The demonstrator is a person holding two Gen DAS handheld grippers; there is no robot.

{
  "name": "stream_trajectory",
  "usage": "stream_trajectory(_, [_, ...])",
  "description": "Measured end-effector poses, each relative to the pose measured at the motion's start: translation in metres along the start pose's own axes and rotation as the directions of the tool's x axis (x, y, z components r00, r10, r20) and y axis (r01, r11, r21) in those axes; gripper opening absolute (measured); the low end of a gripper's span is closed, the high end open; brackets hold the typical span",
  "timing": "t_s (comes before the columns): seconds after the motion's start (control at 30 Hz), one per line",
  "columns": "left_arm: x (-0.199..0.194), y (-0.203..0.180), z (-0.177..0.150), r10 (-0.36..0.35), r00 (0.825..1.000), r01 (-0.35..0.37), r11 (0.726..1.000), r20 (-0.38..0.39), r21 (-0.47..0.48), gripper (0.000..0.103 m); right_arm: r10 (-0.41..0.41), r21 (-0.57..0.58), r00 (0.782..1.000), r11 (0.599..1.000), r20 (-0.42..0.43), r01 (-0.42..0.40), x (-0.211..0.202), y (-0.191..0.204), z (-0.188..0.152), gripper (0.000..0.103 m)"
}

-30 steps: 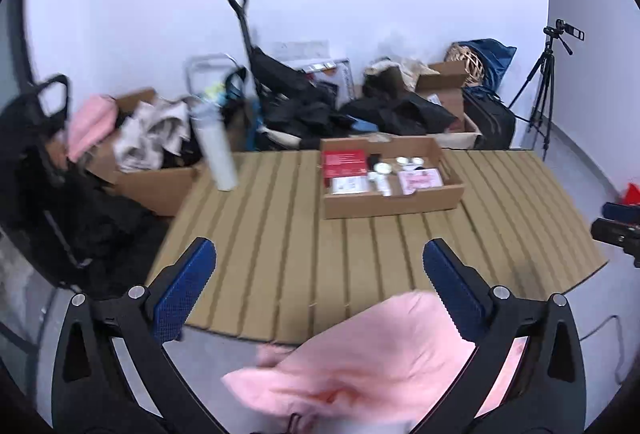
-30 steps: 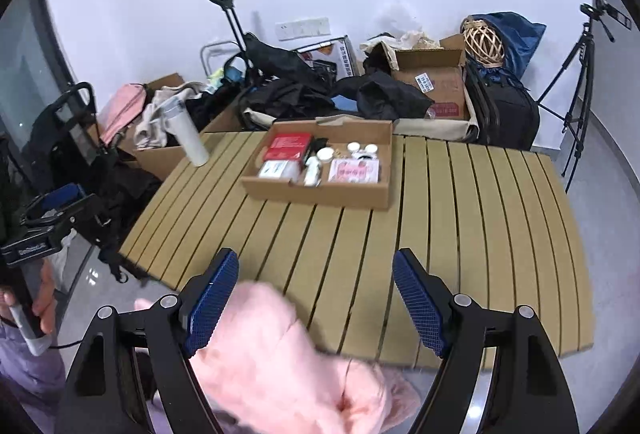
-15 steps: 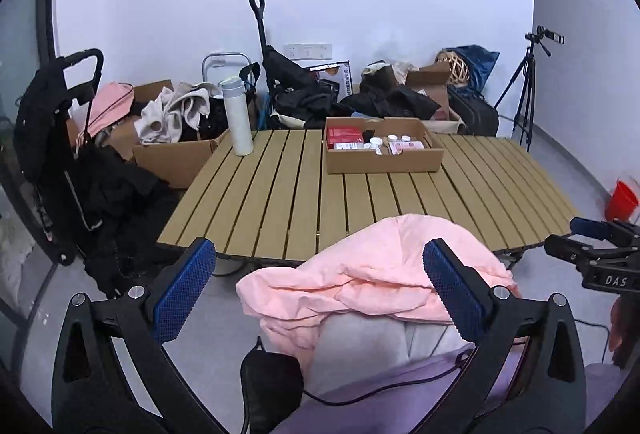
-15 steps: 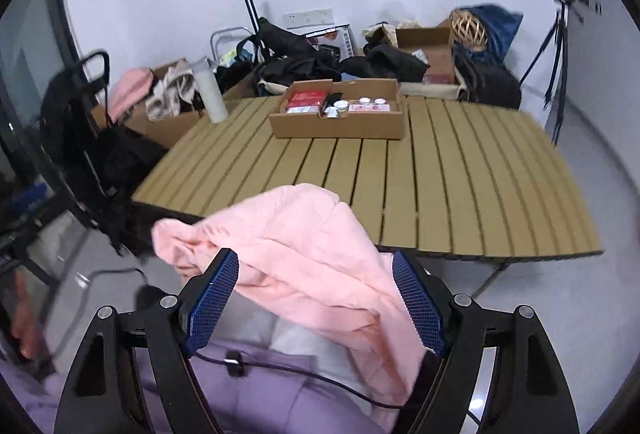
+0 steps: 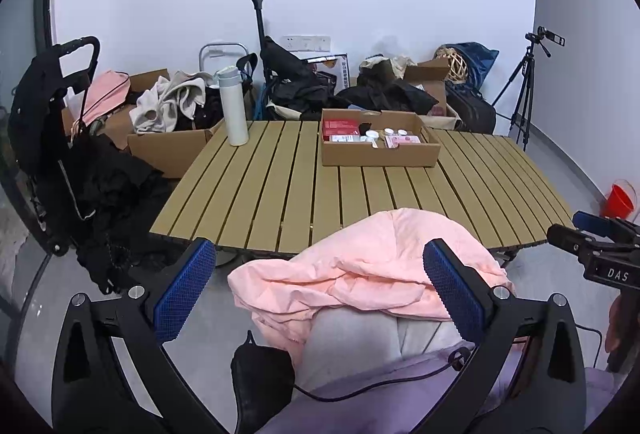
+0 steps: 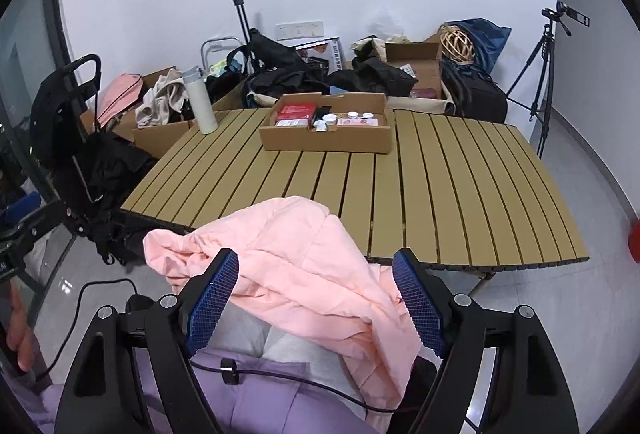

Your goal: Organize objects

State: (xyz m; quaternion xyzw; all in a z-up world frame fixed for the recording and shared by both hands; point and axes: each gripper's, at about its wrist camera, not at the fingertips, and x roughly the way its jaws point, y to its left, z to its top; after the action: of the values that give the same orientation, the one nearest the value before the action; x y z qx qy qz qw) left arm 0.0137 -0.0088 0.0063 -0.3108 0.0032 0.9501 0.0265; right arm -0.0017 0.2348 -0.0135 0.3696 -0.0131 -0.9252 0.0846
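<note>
In the left wrist view, the left gripper (image 5: 318,288) has its fingers spread wide with nothing between the pads; a pink garment (image 5: 360,270) lies bunched on the person's lap, below the near edge of the slatted tabletop (image 5: 280,185). On the tabletop stand a cardboard box (image 5: 380,153) of small items, too small to name, and a white bottle (image 5: 234,105). In the right wrist view, the right gripper (image 6: 316,298) also hangs with fingers apart, gripping nothing, over the same pink garment (image 6: 296,258).
</note>
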Motion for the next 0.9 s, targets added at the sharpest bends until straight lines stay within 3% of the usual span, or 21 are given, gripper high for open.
stream_trajectory(0.9, [0.0057,0.0026,-0.0019,-0.013,1.0,0.013,1.0,-0.026,0.009,0.103,-0.01,-0.009,1.0,1.0,0.002,0.01,0.0046,0.001,-0.0006,0.083])
